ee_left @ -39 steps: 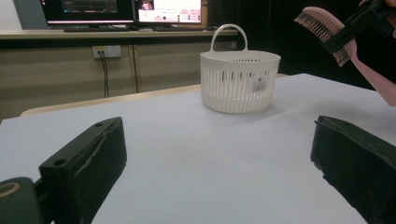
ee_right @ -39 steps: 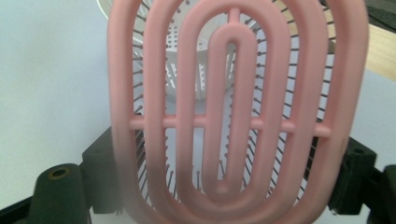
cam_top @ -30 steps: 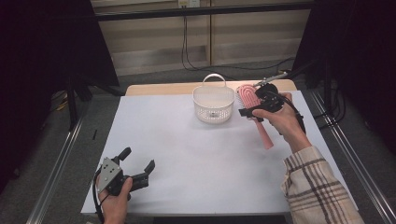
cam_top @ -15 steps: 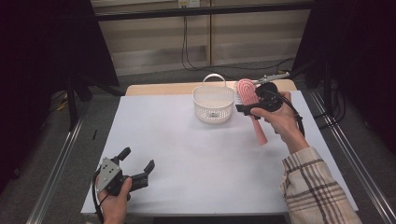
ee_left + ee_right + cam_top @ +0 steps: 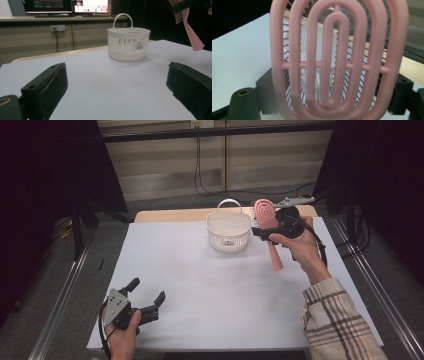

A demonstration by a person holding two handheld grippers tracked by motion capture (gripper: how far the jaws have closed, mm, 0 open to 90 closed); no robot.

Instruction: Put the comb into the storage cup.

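I held one pink hairbrush (image 5: pixel 267 227) clamped in my right gripper (image 5: pixel 278 226), in the air just to the right of the single white basket (image 5: pixel 229 231). Its long axis ran nearly upright, the slotted head up near the basket rim and the handle pointing down toward the white table (image 5: pixel 200 285). My left gripper (image 5: pixel 146 305) rested well apart from the basket, near the table's front edge, its jaws wide apart and holding nothing.

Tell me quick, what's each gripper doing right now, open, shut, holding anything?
Left gripper: open, holding nothing, low over the white table.
Right gripper: shut on the pink hairbrush, held up beside the white basket.
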